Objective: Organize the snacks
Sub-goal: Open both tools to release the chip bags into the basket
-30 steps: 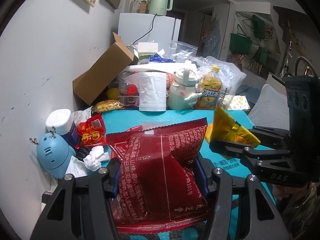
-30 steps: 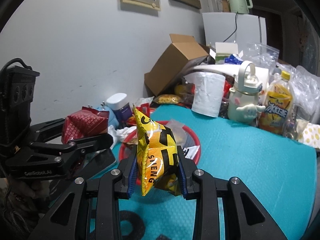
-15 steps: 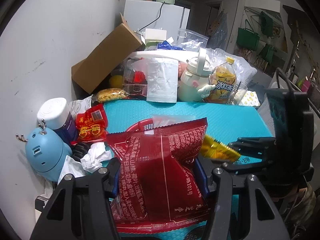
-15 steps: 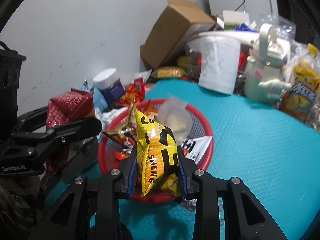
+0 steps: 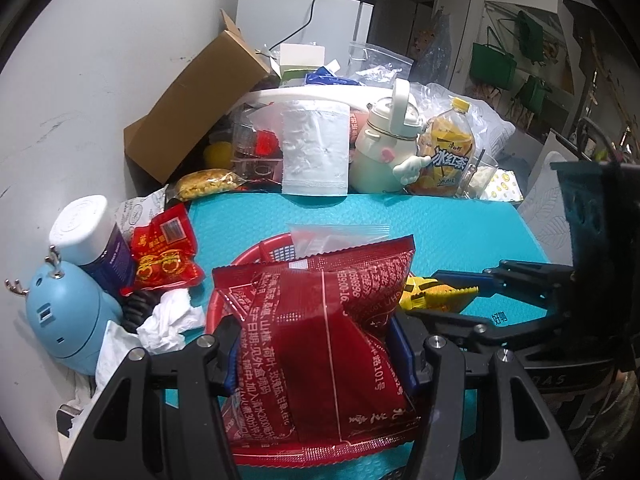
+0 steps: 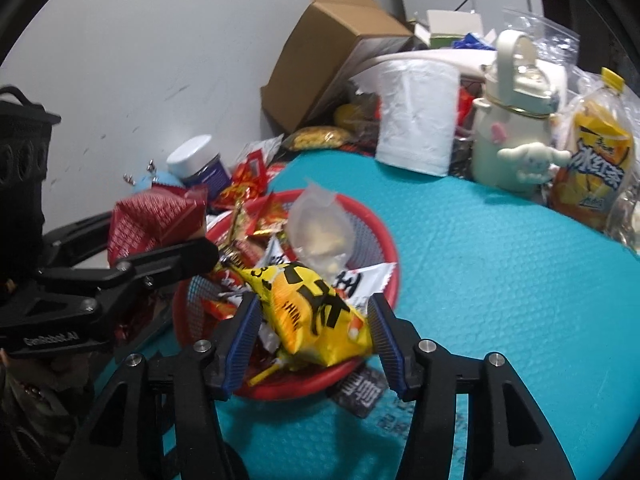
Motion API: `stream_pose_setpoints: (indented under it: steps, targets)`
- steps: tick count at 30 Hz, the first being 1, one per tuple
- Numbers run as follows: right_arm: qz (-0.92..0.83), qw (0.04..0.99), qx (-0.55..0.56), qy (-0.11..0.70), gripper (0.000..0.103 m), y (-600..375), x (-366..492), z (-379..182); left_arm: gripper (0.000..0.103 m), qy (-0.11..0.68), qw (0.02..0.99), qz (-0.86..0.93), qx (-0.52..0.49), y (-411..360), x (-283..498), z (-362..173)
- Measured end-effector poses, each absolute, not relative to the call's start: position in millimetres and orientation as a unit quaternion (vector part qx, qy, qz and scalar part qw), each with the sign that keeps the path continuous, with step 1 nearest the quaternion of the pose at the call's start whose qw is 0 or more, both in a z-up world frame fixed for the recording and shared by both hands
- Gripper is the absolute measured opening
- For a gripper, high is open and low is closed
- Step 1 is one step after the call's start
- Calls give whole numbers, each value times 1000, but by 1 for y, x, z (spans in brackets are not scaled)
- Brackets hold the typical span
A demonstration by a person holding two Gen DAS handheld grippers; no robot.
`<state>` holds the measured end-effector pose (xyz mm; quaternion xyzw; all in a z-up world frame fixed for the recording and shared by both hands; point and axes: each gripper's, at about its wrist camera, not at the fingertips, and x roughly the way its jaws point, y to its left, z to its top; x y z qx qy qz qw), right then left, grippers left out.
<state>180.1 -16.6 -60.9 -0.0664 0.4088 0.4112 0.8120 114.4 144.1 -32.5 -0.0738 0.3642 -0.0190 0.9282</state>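
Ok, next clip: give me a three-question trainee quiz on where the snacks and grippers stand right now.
1. True or false: the left gripper is shut on the dark red snack bag.
2. The yellow snack bag lies: A) in the cardboard box, B) over the red basket, between the right gripper's spread pads, C) on the bare teal mat.
3. Fill in: the right gripper's jaws have just been ____.

Key: 1 true; 2 B; 3 opening.

left gripper (image 5: pixel 316 344): clamped on a dark red foil snack packet (image 5: pixel 320 328)
red mesh plastic basket (image 5: pixel 256 256): behind the packet, on a teal mat (image 5: pixel 420 220)
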Motion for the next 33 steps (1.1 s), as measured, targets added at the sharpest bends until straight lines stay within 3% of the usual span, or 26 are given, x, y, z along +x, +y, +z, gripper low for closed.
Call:
stream_pose_setpoints:
  steps: [5, 15, 19, 33]
  targets:
    - [416, 815, -64, 399, 49, -19, 177, -60, 56, 361, 930, -18, -64, 138, 122, -34]
    - [427, 813, -94, 385, 50, -11, 166, -64, 56, 376, 925, -10, -63, 140, 138, -45]
    - [431, 806, -94, 395, 63, -11, 164, -64, 56, 404, 912, -16, -70, 140, 146, -57]
    - [419, 811, -67, 403, 64, -29, 162, -61, 57, 402, 914, -15, -59, 136, 148, -58]
